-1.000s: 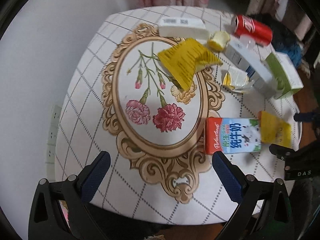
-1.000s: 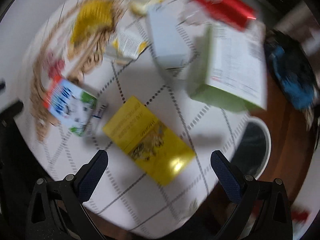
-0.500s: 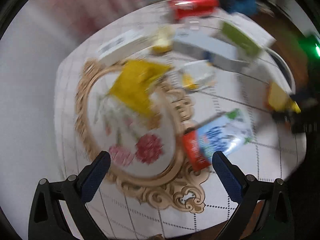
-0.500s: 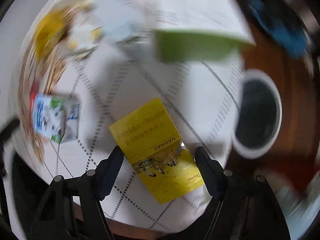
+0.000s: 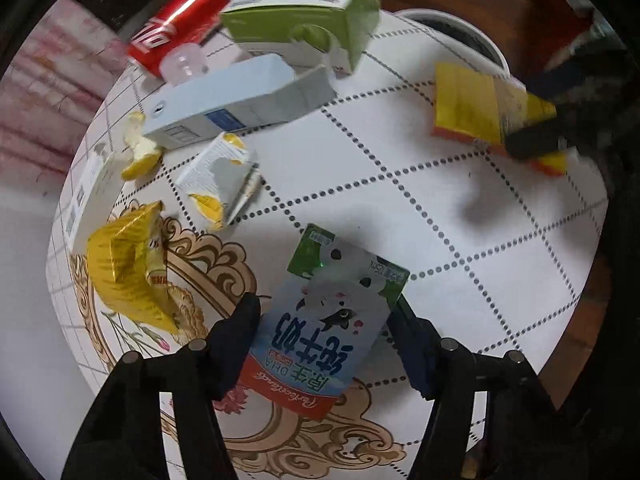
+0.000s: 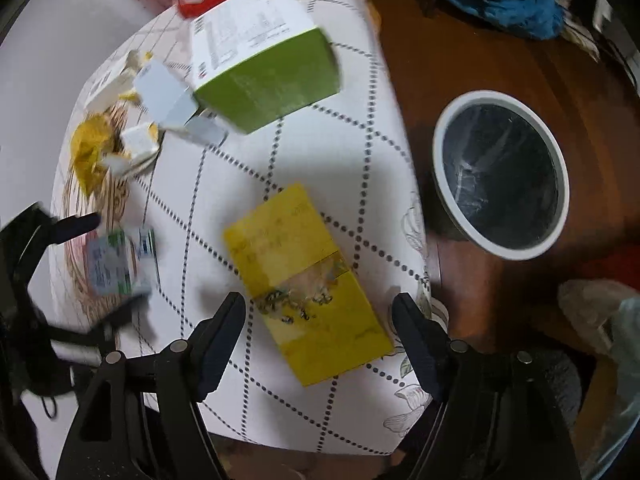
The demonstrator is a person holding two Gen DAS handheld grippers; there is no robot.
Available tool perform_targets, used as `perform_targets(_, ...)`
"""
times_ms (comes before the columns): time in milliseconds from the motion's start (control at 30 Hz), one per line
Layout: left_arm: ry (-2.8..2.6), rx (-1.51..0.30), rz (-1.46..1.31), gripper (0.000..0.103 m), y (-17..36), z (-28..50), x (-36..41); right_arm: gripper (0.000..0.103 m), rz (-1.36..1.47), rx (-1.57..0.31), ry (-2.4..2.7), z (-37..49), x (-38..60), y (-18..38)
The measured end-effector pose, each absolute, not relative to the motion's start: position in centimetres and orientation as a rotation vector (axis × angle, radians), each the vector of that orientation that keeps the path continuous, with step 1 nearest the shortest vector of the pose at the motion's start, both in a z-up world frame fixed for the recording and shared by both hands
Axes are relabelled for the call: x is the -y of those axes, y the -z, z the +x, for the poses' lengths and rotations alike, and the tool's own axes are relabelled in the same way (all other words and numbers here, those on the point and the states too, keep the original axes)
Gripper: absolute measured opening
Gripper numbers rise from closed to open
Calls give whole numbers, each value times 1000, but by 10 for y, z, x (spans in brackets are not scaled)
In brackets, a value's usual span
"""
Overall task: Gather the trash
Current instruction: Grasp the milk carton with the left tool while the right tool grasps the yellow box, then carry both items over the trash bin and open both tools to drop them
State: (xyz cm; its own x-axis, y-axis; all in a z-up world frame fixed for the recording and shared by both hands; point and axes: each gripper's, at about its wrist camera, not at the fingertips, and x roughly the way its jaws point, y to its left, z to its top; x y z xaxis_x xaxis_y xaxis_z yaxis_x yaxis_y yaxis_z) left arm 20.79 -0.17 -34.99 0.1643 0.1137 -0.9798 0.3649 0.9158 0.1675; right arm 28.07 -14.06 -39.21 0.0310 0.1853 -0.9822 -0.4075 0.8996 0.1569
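While both grippers hung low over it, the round table (image 6: 304, 160) showed a white cloth crossed by dotted grey diagonal lines, with a gilt scrolled oval of painted flowers (image 5: 208, 256) near the left gripper. Beyond the table edge, to the right of the right gripper, lay dark reddish wooden floor (image 6: 460, 60), where a round white-rimmed bin with a black liner (image 6: 500, 174) stood.

The left gripper (image 5: 326, 332) pointed down along the cloth, its dark blue pads (image 5: 240, 328) spread to either side of the flat blue, white and red milk carton (image 5: 324, 320); the left pad sat against the carton's edge, but whether the right one touched could not be told, so the jaws were parted around it rather than clamped. The right gripper (image 6: 318, 322) hovered likewise, jaws wide, flanking the near end of the flat glossy yellow cardboard box (image 6: 304, 280), apart from both sides.

Ahead of the left gripper lay a crumpled white and yellow paper wrapper (image 5: 220, 180), a long pale grey-blue carton (image 5: 236, 104), a large green and white box (image 5: 304, 20) and a shiny red drinks can (image 5: 176, 24). To its left sat a creased yellow foil bag (image 5: 124, 272) and a pale curled peel (image 5: 140, 152).
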Motion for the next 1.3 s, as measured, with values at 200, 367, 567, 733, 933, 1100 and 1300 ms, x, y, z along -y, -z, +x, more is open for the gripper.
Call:
perform_targets(200, -96, -1484, -10, 60, 345, 195, -39, 78, -390, -1415, -491, 277, 89, 388)
perform_targets(367, -273, -1451, -534, 59, 346, 167, -81, 67, -441, -1393, -444, 259, 83, 390)
perform_targets(567, -240, -1415, -491, 60, 350, 175, -76, 73, -278, -1506, -481, 242, 82, 385)
perform_targets(733, -284, -1394, -296, 58, 346, 194, -47, 76, -387, -1431, -439, 220, 69, 388)
perform_targets(933, -350, -1325, -289, 46, 342, 180, -39, 73, -362, -1293, -369, 187, 70, 388)
perform_targets(1100, -405, -1292, -288, 46, 340, 167, -47, 58, -351, -1242, -371, 170, 75, 385)
perform_targets(1300, -450, -1244, -278, 45, 315, 149, -44, 58, -288, -1261, -430, 192, 78, 381)
